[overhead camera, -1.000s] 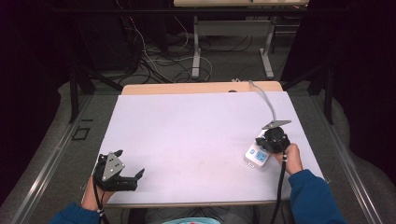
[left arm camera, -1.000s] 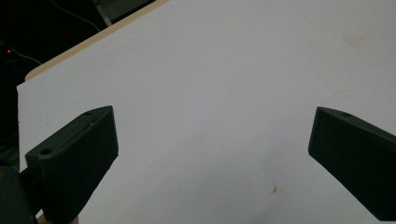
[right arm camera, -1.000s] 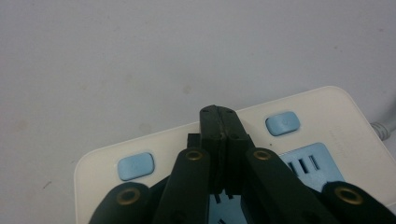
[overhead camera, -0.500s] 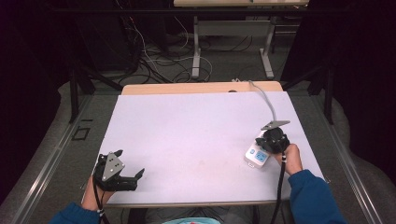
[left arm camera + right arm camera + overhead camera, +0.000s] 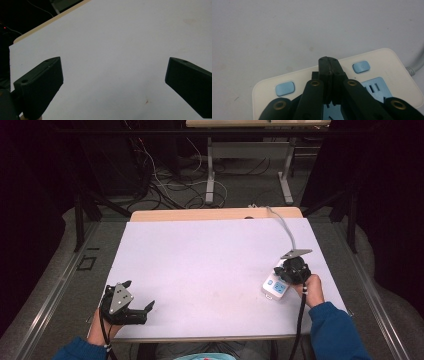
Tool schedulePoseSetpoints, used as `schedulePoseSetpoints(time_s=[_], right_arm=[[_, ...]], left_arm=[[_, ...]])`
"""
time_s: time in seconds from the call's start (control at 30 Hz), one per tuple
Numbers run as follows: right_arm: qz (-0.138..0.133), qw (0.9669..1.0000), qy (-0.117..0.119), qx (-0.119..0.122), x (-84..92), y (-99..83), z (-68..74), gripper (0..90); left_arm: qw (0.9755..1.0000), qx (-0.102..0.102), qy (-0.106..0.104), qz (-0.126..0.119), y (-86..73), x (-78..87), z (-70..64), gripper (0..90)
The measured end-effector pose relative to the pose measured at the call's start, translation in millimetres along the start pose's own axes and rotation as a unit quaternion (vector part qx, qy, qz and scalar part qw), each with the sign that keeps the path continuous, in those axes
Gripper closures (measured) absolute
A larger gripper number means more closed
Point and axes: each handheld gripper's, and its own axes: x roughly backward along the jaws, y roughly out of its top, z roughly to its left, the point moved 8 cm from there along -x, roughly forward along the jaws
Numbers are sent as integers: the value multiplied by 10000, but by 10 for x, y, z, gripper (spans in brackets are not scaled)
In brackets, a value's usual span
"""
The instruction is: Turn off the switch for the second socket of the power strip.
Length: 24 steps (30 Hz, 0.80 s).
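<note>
A white table top (image 5: 210, 270) fills the scene, with a bare wooden strip (image 5: 200, 214) along its far edge. Near the right edge lies a white power strip (image 5: 275, 286) with blue sockets and blue buttons (image 5: 285, 88), its grey cord (image 5: 284, 226) running to the far side. The right gripper (image 5: 329, 65) hangs over the strip, jaws pressed together with nothing between them. At the near left corner the left gripper (image 5: 134, 296) rests with jaws wide apart, empty
</note>
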Motion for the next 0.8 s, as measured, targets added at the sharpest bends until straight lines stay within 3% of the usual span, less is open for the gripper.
schedulePoseSetpoints(time_s=[0.63,0.8], right_arm=[[21,9999,-104,27,5,4,-4,900],[-83,9999,-117,43,33,21,-12,900]], left_arm=[[10000,0,-5,-5,1,0,1,13],[10000,-2,-8,-7,1,1,2,13]])
